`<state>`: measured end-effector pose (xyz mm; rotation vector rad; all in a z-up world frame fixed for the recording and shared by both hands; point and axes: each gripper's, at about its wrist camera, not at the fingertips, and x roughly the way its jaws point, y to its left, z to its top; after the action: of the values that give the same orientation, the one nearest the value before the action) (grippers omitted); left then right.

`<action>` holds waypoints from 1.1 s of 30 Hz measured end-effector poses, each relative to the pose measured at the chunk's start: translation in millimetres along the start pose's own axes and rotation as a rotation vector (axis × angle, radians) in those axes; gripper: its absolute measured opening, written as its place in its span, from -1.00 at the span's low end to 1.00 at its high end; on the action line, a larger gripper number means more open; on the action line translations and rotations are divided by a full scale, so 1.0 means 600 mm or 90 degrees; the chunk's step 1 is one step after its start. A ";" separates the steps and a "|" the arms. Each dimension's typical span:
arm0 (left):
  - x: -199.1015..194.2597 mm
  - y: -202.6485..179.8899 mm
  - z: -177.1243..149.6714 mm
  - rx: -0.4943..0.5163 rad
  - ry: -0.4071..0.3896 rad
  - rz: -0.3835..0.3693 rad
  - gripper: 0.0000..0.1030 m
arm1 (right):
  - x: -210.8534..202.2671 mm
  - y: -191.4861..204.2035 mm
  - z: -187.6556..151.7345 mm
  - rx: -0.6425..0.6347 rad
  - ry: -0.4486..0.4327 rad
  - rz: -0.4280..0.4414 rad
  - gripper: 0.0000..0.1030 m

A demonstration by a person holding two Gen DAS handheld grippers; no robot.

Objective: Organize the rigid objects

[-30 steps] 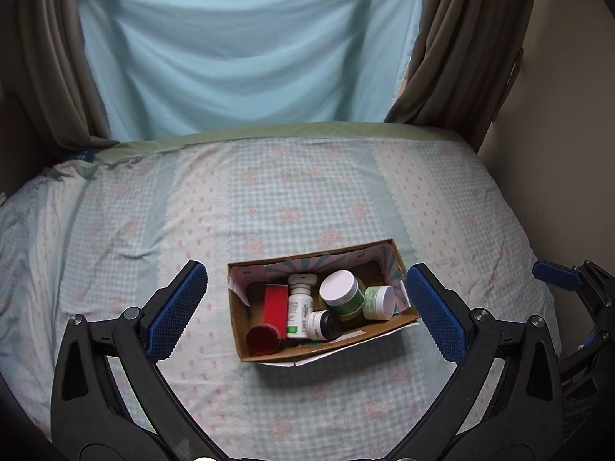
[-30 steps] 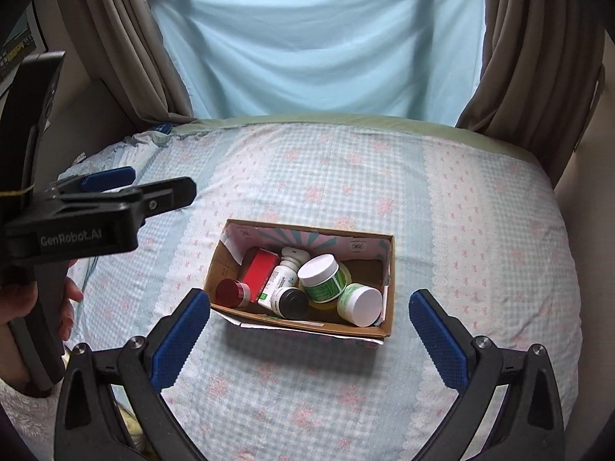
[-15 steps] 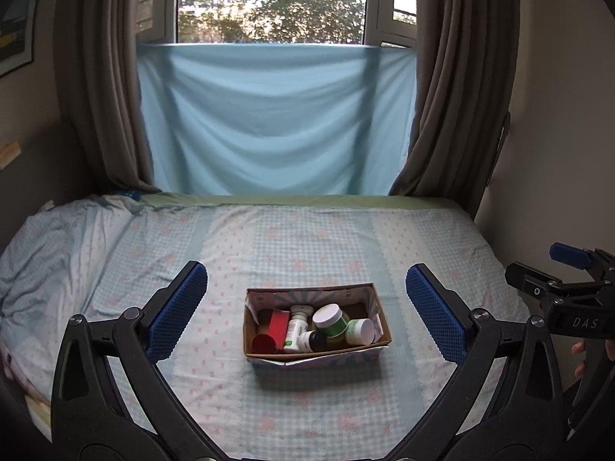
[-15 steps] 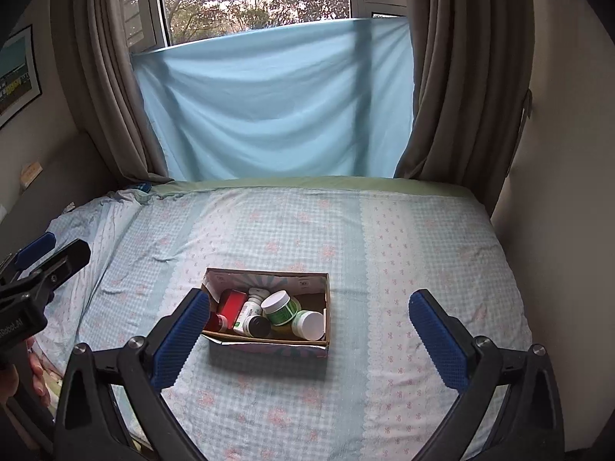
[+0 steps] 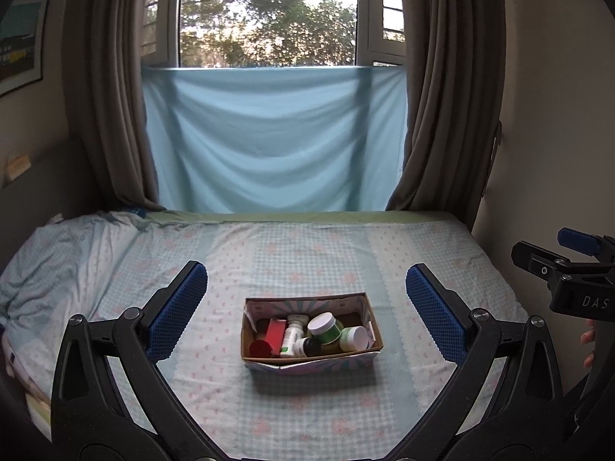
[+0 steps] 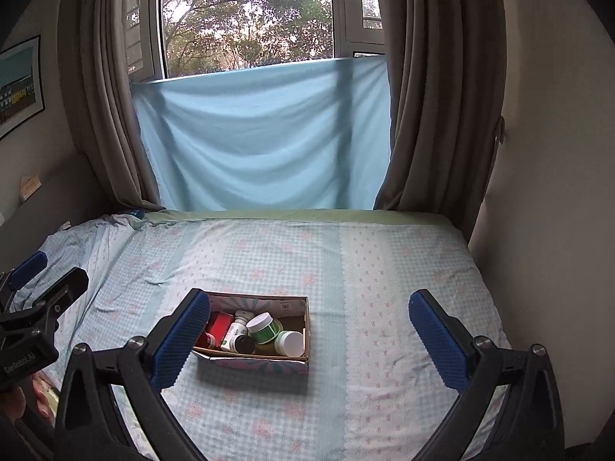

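Left wrist: rectangular cardboard box (image 5: 312,355), round-lidded jars (image 5: 325,326).

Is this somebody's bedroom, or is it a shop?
Most likely a bedroom in a home. There is a bed with a checked floral sheet, brown curtains beside a window with trees outside, and a framed picture on the wall.

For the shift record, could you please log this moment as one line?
left tongs: open, empty | right tongs: open, empty | box: on bed, bottles and jars inside
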<state>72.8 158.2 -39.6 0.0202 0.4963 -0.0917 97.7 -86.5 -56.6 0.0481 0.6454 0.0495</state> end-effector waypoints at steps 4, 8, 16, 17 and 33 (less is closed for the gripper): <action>-0.004 -0.001 -0.001 0.000 -0.004 0.002 1.00 | -0.009 0.002 0.002 -0.005 -0.014 -0.003 1.00; -0.009 0.002 0.001 -0.004 -0.009 -0.002 1.00 | -0.017 0.006 0.001 -0.010 -0.019 0.000 1.00; -0.013 0.003 0.004 -0.006 -0.016 0.000 1.00 | -0.021 0.006 0.007 -0.014 -0.028 0.003 1.00; -0.014 0.003 0.004 -0.008 -0.018 -0.001 1.00 | -0.023 0.006 0.008 -0.014 -0.031 0.003 1.00; -0.005 0.003 0.005 -0.004 -0.015 -0.001 1.00 | -0.015 0.005 0.009 -0.009 -0.023 -0.009 1.00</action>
<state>71.8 160.0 -35.8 0.0127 0.4731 -0.0919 93.8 -84.1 -46.9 0.0306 0.6097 0.0400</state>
